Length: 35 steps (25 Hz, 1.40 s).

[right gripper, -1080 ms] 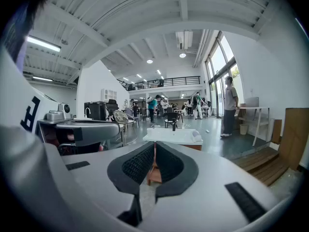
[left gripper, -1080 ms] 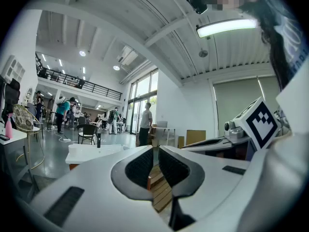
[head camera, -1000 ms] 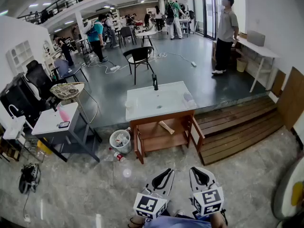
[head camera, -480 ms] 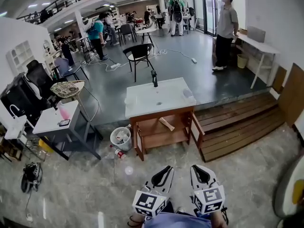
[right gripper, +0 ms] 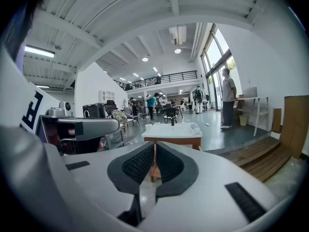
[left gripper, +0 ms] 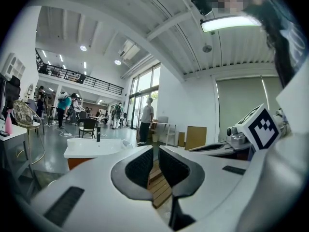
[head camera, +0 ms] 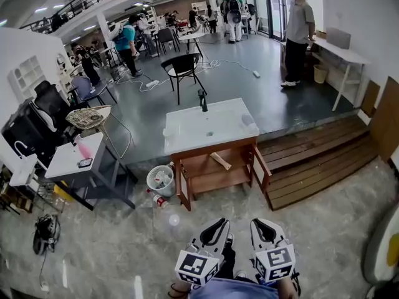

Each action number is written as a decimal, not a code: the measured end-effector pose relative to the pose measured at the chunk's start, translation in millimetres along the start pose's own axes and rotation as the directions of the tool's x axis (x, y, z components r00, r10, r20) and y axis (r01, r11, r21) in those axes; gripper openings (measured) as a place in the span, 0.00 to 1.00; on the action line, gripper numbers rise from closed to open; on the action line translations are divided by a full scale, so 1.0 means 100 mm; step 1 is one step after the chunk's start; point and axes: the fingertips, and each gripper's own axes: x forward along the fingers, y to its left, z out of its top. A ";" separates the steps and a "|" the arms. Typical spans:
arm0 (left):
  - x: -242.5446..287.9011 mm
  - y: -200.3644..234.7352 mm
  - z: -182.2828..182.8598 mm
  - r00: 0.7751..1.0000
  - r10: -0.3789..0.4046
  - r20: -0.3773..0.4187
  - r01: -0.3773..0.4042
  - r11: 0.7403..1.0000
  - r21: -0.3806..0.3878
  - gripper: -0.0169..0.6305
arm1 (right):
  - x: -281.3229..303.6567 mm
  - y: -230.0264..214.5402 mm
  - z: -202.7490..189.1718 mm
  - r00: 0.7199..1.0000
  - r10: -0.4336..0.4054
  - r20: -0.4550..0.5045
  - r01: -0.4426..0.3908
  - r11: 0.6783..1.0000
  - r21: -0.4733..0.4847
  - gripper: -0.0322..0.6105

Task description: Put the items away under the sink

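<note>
A white sink (head camera: 206, 129) with a black faucet (head camera: 202, 100) tops a wooden cabinet (head camera: 215, 180) whose two doors stand open. A pale wooden stick (head camera: 219, 161) lies on the shelf inside. A clear bottle (head camera: 248, 122) lies on the sink's right side. Left of the cabinet, on the floor, are a white bucket (head camera: 159, 180) with things in it, a small bottle (head camera: 157, 200) and a clear round lid or cup (head camera: 174, 220). My left gripper (head camera: 218, 228) (left gripper: 155, 151) and right gripper (head camera: 260, 226) (right gripper: 154, 146) hang side by side near my body, both shut and empty, well short of the cabinet.
A grey side table (head camera: 65, 161) with a pink bottle (head camera: 84, 149) stands at the left. Wooden steps (head camera: 312, 161) rise at the right of the cabinet. A black chair (head camera: 184, 70) and several people are beyond the sink. Marble floor lies between me and the cabinet.
The sink cabinet has drawn a little nearer and shifted slightly in view. Both grippers stay shut in the same place near my body.
</note>
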 end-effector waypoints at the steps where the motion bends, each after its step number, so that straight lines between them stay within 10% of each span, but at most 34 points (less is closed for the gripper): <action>1: 0.05 0.02 0.00 1.000 -0.002 -0.003 0.002 1.000 -0.001 0.08 | 0.04 -0.03 0.02 1.000 -0.002 -0.001 0.002 1.000 0.002 0.09; 35: 2.65 2.05 0.19 0.986 -0.153 -0.073 0.151 0.988 -0.022 0.08 | 2.93 -1.30 0.64 0.990 -0.103 -0.100 0.110 0.992 0.068 0.09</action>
